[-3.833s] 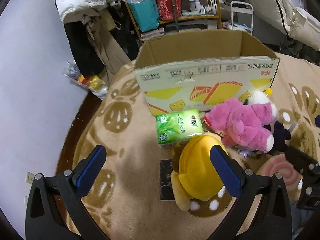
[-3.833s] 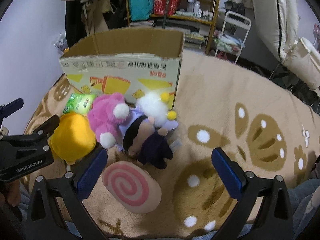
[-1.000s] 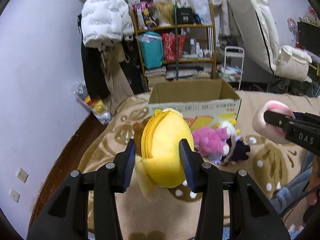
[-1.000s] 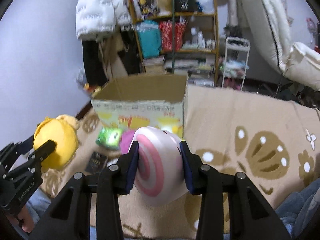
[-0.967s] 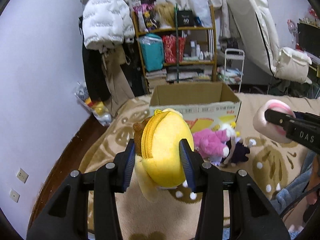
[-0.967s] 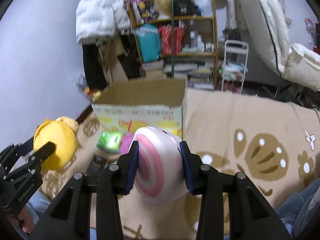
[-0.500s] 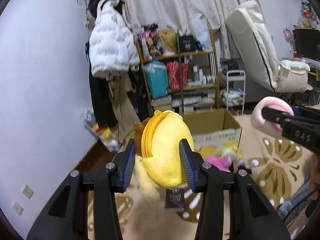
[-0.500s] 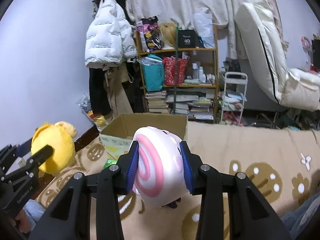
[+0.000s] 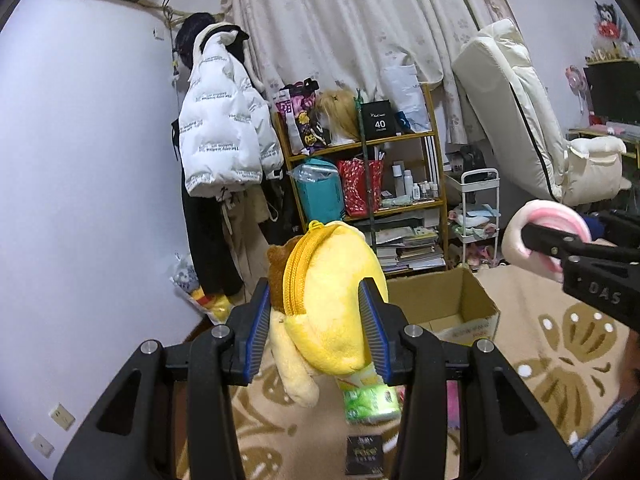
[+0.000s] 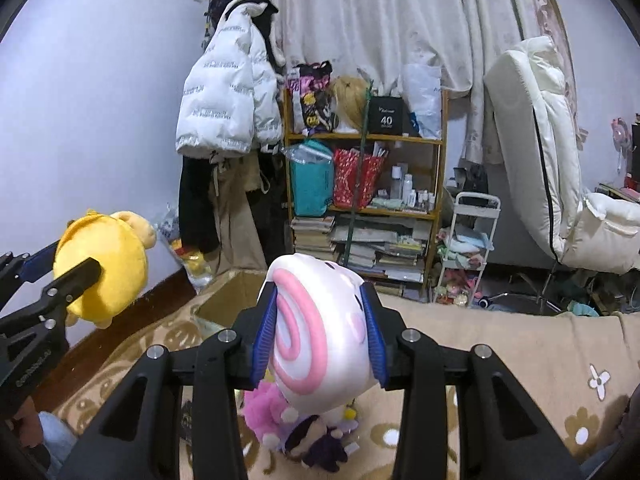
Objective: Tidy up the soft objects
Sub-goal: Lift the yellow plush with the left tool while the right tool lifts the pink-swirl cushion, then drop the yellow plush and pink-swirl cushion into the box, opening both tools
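Both tools have risen higher above the cardboard box (image 9: 448,304), now ahead and below them, the left tool (image 9: 316,330) clamping the yellow bear plush (image 9: 332,308) and the right tool (image 10: 320,334) clamping the pink swirl roll plush (image 10: 316,328).

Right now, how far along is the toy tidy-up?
Nothing is visibly boxed: the visible part of the cardboard box holds no toys. In hand: left gripper clamps the yellow plush, right gripper clamps the pink swirl cushion. Left: the pink plush and dark-haired doll on the rug.
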`<act>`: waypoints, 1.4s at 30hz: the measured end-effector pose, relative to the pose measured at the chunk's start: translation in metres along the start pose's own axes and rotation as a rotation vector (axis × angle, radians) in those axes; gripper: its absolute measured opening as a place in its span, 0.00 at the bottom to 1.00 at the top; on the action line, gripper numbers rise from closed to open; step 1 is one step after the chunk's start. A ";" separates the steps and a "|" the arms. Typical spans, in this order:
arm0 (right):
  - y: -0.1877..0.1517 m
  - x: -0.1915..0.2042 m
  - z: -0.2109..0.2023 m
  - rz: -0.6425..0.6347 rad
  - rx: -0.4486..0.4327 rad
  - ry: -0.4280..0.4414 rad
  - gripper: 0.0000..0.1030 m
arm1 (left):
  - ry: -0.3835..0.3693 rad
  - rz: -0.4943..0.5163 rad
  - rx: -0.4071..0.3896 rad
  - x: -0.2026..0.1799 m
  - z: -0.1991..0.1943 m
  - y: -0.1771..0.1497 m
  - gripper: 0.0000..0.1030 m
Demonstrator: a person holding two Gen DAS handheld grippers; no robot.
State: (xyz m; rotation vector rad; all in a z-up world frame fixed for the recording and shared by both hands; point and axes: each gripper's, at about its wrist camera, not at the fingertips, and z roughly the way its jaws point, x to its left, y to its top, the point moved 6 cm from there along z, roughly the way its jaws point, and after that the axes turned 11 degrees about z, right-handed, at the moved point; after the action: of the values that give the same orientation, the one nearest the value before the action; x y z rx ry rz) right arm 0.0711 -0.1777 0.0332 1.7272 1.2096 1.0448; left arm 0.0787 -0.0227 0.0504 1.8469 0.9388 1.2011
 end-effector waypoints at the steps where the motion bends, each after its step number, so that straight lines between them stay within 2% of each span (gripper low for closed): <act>1: 0.002 0.000 0.001 0.002 -0.003 0.002 0.43 | -0.001 0.002 0.001 0.000 0.004 0.003 0.41; 13: 0.017 -0.014 0.046 0.092 0.016 0.043 0.45 | -0.032 0.040 -0.015 -0.017 0.058 0.023 0.41; 21: 0.005 -0.024 0.081 0.110 0.034 0.089 0.46 | -0.093 -0.005 0.077 -0.031 0.103 -0.001 0.42; 27: -0.013 -0.025 0.109 0.109 0.094 0.115 0.46 | -0.116 0.031 0.101 -0.044 0.133 -0.009 0.42; 33: -0.030 -0.033 0.133 0.106 0.155 0.101 0.48 | -0.149 0.062 0.134 -0.058 0.158 -0.018 0.42; 42: -0.051 -0.039 0.161 0.117 0.236 0.113 0.50 | -0.187 0.024 0.211 -0.064 0.180 -0.040 0.44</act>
State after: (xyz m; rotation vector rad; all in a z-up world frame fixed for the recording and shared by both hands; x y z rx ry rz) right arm 0.1940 -0.2234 -0.0795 1.9620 1.3621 1.1178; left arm 0.2209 -0.0922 -0.0633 2.1012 0.9697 0.9530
